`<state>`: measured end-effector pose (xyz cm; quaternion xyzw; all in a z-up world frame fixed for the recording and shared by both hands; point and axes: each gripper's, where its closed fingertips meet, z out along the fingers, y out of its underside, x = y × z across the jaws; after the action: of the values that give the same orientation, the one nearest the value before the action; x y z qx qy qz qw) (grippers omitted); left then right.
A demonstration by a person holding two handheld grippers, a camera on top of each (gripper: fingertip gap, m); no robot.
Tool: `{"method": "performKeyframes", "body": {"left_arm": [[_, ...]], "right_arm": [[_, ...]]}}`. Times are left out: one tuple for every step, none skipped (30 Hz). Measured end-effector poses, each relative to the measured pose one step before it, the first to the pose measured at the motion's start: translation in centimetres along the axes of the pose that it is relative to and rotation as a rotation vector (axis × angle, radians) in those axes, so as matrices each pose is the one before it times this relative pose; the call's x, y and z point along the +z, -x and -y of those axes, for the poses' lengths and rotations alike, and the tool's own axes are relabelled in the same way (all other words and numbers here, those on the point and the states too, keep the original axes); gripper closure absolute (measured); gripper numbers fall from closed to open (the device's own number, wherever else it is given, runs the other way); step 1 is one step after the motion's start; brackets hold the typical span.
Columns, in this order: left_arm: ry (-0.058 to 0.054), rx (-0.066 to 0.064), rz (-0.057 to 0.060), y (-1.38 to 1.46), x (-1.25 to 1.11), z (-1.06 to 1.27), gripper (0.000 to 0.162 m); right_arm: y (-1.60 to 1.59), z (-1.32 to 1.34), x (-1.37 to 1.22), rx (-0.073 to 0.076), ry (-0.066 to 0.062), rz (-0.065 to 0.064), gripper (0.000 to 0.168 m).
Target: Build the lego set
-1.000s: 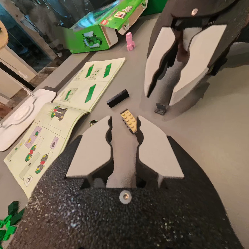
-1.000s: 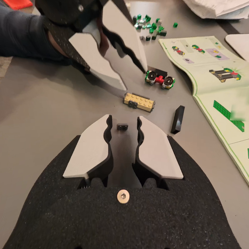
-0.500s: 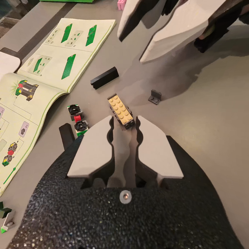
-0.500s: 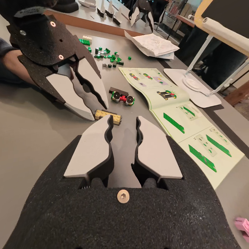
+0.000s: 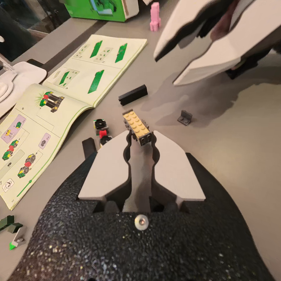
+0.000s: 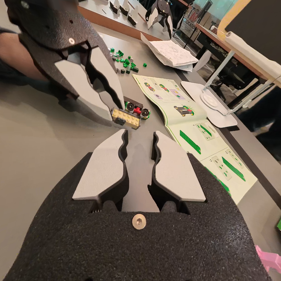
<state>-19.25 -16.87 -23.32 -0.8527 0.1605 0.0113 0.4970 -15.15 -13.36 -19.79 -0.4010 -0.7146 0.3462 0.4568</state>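
**Tan brick assembly held at its near end**

The left gripper (image 5: 140, 137) is clamped on the near end of the tan brick assembly (image 5: 135, 126), whose long axis runs toward 11 o'clock, raised off the bench (image 5: 228, 152). The right gripper (image 6: 139, 136), fingers apart and empty, hovers opposite. The grey bracket (image 5: 184, 118) lies at 2 o'clock, nearer the right gripper.

Even indoor lighting with wide-angle distortion in both wrist views.
Soft overlapping shadows fall on the desk (image 5: 228, 152) beneath the motion-blurred right claw (image 5: 165, 70) at 1 o'clock; straight edges bow near the frame borders, and the background at 12 o'clock is soft.
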Motion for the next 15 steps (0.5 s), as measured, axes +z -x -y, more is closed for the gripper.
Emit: {"method": "performKeyframes", "body": {"left_arm": [[-0.0237, -0.0236, -0.0058, 0.206, -0.248, 0.279, 0.137], [-0.0233, -0.0214, -0.0096, 0.147, -0.228, 0.278, 0.137], [-0.0223, -0.0181, -0.0145, 0.044, -0.208, 0.275, 0.138], [-0.0229, -0.0167, -0.0193, -0.052, -0.186, 0.293, 0.138], [-0.0253, -0.0176, -0.0273, -0.206, -0.153, 0.332, 0.138], [-0.0271, -0.0196, -0.0351, -0.335, -0.127, 0.371, 0.138], [-0.0263, -0.0213, -0.0377, -0.394, -0.098, 0.35, 0.138], [-0.0222, -0.0221, -0.0354, -0.377, -0.061, 0.294, 0.138], [-0.0158, -0.0202, -0.03, -0.303, -0.025, 0.207, 0.138], [-0.011, -0.0167, -0.0231, -0.229, -0.019, 0.14, 0.138], [-0.0096, -0.0137, -0.0204, -0.188, -0.01, 0.109, 0.138], [-0.0091, -0.0127, -0.0213, -0.215, -0.017, 0.104, 0.138], [-0.0085, -0.0121, -0.0207, -0.215, 0.002, 0.105, 0.138], [-0.0077, -0.0111, -0.0205, -0.231, 0.01, 0.086, 0.138], [-0.0061, -0.0094, -0.0195, -0.23, 0.019, 0.069, 0.138]], "right_arm": [[0.045, 0.035, -0.007, -0.0147, -0.0014, -0.0028, 0.137], [0.07, 0.047, -0.006, -0.016, -0.0019, -0.0026, 0.137], [0.098, 0.065, 0.013, -0.0173, -0.0024, -0.0018, 0.138], [0.094, 0.08, 0.016, -0.0183, -0.0025, -0.003, 0.137], [0.111, 0.08, 0.016, -0.0213, -0.0024, -0.0028, 0.137], [0.112, 0.092, 0.009, -0.0249, -0.0016, -0.0045, 0.137], [0.063, 0.072, 0.006, -0.0291, 0.0006, -0.0094, 0.137], [0.026, 0.116, -0.007, -0.0335, -0.0012, -0.0133, 0.137], [-0.014, 0.167, -0.025, -0.0391, -0.0045, -0.0178, 0.137], [-0.117, 0.247, -0.067, -0.0454, -0.0089, -0.0256, 0.137], [-0.131, 0.251, -0.073, -0.049, -0.0103, -0.0277, 0.139], [-0.039, 0.126, -0.043, -0.0522, -0.0008, -0.0216, 0.14], [0.053, -0.024, 0.027, -0.0526, 0.0098, -0.0162, 0.142], [0.206, -0.128, 0.088, -0.052, 0.0161, -0.0062, 0.143], [0.296, -0.193, 0.141, -0.0499, 0.0208, -0.0015, 0.143]]}}
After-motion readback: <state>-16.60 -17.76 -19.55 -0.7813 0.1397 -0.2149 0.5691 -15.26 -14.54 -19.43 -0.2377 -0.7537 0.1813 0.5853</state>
